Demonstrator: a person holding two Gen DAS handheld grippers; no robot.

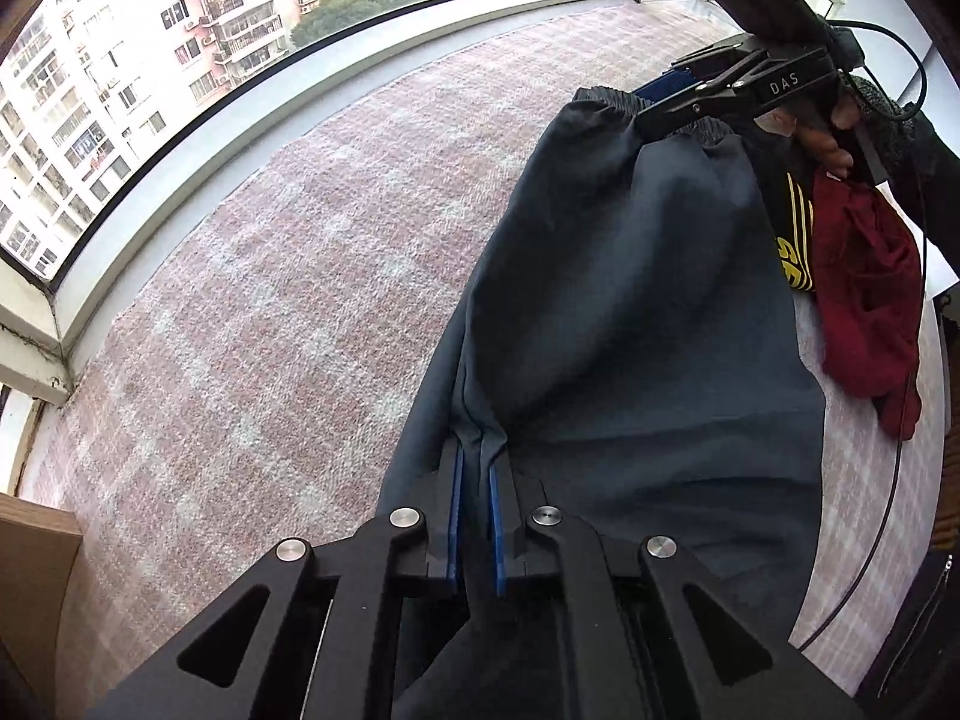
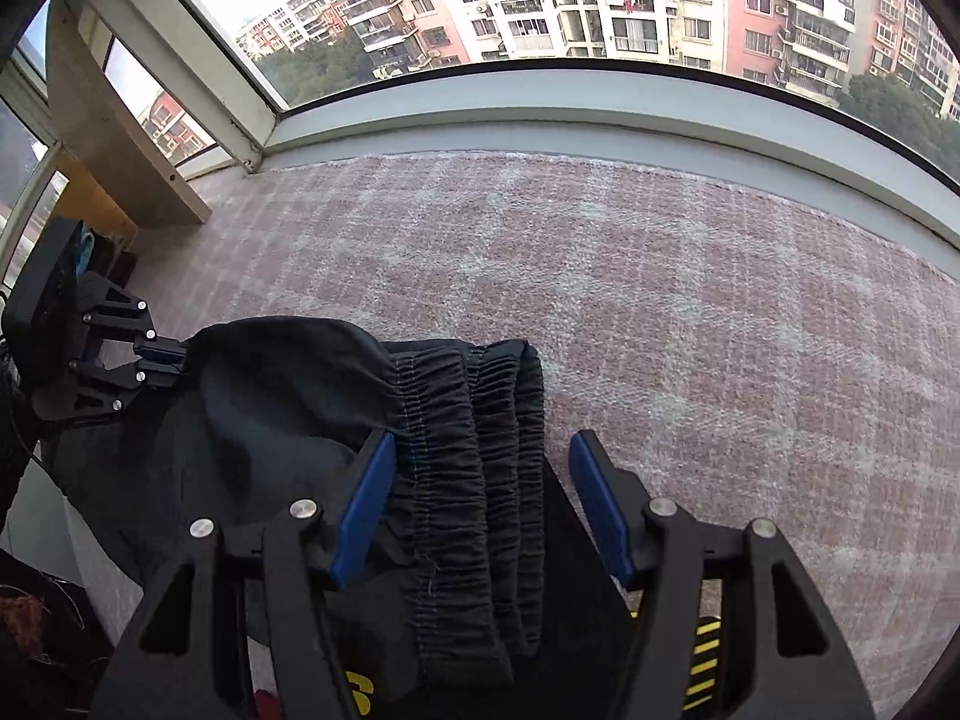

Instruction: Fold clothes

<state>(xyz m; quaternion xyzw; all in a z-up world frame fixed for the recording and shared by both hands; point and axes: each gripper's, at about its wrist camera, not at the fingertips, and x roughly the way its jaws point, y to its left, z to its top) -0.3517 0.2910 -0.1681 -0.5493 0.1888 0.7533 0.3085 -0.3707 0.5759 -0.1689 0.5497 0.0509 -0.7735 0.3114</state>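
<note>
**Open blanket toward the window, clutter on my right**

Ahead of both grippers I see bare pink checked blanket [image 2: 690,300] up to the window sill [image 2: 600,114], which bounds it. A red garment [image 1: 870,294] and a black-and-yellow one [image 1: 792,240] crowd the right edge; a wooden shelf [image 2: 120,138] blocks the far left corner.
</note>
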